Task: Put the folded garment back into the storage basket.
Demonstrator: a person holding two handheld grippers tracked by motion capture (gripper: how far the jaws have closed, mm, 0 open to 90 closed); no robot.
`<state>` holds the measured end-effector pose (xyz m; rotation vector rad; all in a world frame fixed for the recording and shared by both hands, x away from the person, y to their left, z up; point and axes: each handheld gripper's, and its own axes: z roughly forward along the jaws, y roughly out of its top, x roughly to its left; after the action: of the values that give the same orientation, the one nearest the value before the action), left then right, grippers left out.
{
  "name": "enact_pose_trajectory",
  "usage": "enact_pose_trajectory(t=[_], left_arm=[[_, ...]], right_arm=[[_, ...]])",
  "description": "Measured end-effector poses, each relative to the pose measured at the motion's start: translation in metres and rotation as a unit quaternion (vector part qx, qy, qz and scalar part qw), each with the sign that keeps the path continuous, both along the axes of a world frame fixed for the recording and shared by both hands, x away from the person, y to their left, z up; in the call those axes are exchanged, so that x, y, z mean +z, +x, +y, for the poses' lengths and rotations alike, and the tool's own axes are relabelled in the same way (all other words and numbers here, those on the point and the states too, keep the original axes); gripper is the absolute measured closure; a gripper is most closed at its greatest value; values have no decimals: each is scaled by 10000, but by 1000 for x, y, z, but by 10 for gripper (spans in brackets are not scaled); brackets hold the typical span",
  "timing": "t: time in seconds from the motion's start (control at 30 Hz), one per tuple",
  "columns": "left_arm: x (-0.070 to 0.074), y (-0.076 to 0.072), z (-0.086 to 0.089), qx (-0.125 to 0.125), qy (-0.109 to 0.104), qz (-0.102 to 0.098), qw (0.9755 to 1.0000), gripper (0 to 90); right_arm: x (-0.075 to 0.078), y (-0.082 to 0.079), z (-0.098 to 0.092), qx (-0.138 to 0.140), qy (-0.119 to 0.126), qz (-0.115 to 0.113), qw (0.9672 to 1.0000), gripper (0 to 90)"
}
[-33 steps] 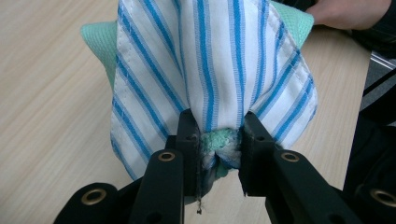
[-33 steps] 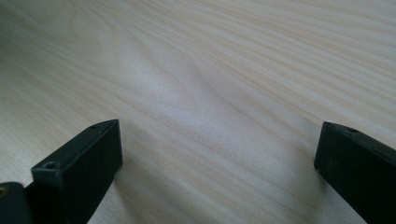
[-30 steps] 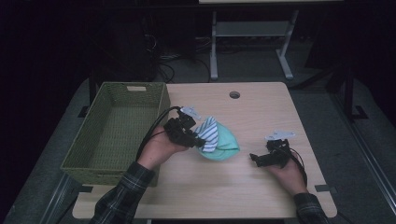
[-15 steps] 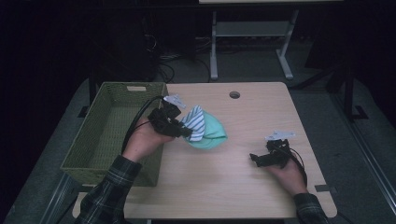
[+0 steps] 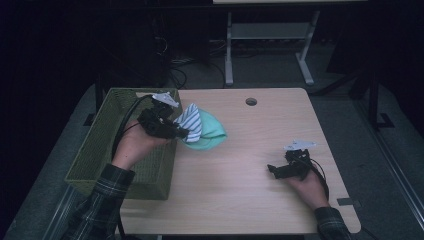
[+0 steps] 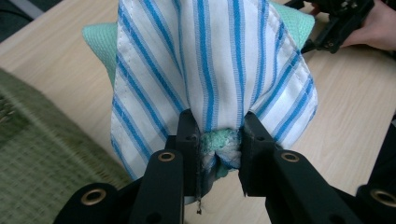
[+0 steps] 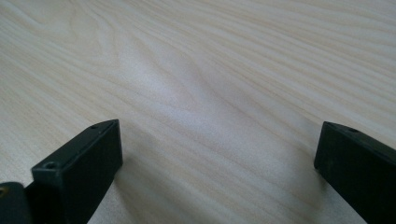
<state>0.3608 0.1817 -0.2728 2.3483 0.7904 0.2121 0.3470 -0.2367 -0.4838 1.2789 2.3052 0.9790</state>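
Observation:
My left gripper point(image 5: 181, 134) is shut on a bundle of two cloths, a white one with blue stripes point(image 5: 190, 122) over a mint green one point(image 5: 210, 134). It holds them lifted at the right rim of the green woven basket point(image 5: 100, 150). In the left gripper view the jaws pinch the bunched cloths point(image 6: 219, 144), and the striped cloth point(image 6: 210, 60) hangs ahead of them with the green cloth point(image 6: 100, 39) behind. My right gripper point(image 5: 274, 171) rests low on the wooden table point(image 5: 250, 185) at the right, open, with bare wood point(image 7: 210, 93) between its jaws.
The basket stands at the table's left side, partly over its edge. A round cable hole point(image 5: 251, 101) lies near the table's far edge. A white desk frame point(image 5: 265, 35) stands on the dark floor beyond.
My left gripper has carried the cloth bundle up and to the left, from the table's middle to the basket's right rim. The right gripper has stayed put.

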Motion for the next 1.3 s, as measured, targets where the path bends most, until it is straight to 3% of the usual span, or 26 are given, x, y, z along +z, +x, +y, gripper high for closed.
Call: enact_pose_trajectory(t=[0.37,0.6,0.93,1.3], left_arm=[[5,1,33,422,14,-64,9991,727],[5,2,56,742,96,-110,9971,727],[3,1,83,1151,142,-160,9931,727],[-6,-3,115,1675,52,-138,9858,727]], right_arm=[[0,0,0,-7,0,3,10000,5],[0,0,0,-7,-2,3,10000,5],[0,0,0,-7,-1,3,10000,5],[0,0,0,-6,-1,1,10000,5]])
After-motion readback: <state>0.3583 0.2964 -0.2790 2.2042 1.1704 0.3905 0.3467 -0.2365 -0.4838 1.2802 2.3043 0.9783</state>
